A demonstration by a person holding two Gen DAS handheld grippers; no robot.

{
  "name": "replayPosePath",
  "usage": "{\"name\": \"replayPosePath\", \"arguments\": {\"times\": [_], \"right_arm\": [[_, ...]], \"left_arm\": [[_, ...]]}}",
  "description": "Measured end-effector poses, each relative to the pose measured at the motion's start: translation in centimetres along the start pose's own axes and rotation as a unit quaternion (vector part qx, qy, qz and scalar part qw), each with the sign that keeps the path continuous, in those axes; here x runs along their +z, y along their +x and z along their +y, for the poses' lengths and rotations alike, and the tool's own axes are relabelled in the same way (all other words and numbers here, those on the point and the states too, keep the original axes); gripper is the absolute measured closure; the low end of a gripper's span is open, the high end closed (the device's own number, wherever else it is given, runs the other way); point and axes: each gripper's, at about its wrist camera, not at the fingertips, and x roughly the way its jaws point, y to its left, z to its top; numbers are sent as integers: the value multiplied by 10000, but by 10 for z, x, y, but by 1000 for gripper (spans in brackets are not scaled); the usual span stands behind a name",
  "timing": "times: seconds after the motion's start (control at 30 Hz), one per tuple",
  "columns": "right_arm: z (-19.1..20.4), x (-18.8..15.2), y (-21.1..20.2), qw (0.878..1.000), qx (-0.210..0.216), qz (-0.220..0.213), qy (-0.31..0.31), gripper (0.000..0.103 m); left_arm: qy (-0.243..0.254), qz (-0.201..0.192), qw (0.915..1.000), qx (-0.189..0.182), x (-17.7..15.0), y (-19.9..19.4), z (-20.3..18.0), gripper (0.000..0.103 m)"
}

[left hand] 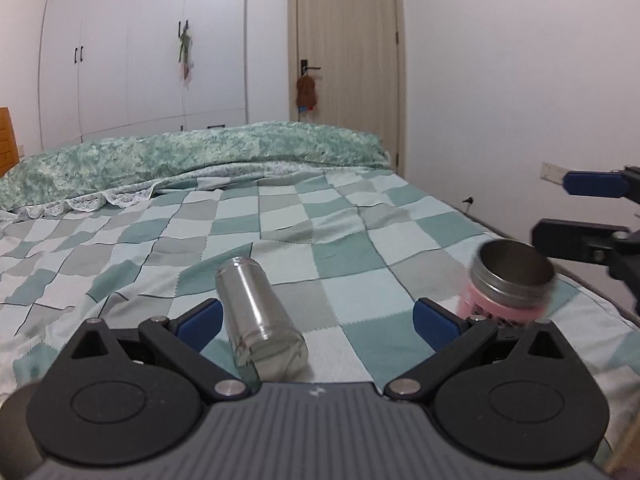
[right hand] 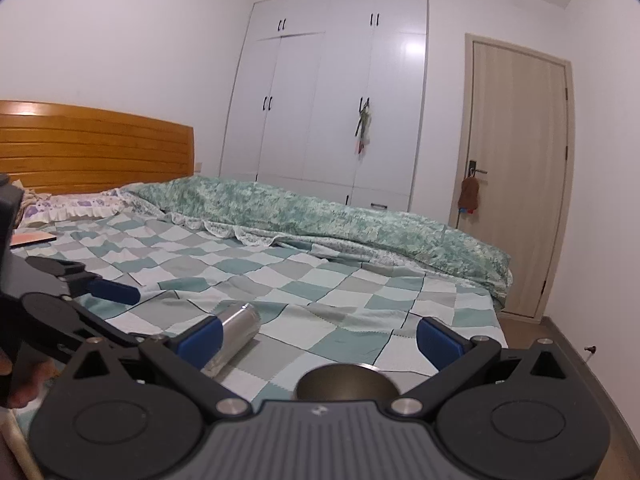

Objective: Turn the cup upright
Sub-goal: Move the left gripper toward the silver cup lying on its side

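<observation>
Both claws stand wide and hold nothing. My left claw [left hand: 318, 320] straddles a steel cup [left hand: 260, 320] lying on its side on the checked bedsheet [left hand: 352, 256], its left pad [left hand: 202, 322] just beside the cup wall. My right claw [right hand: 320, 338] hovers over a pink-banded steel cup [left hand: 510, 286] standing upright, mouth open, near the bed's edge. A green quilt [right hand: 340, 220] lies bunched beyond.
</observation>
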Motion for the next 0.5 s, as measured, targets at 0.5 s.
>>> {"name": "replayPosePath", "arguments": {"times": [0.5], "right_arm": [[-30,36,78,9957,439,777,-231,0]], "left_arm": [[-30,816,9964,246,37,86,23,0]]}}
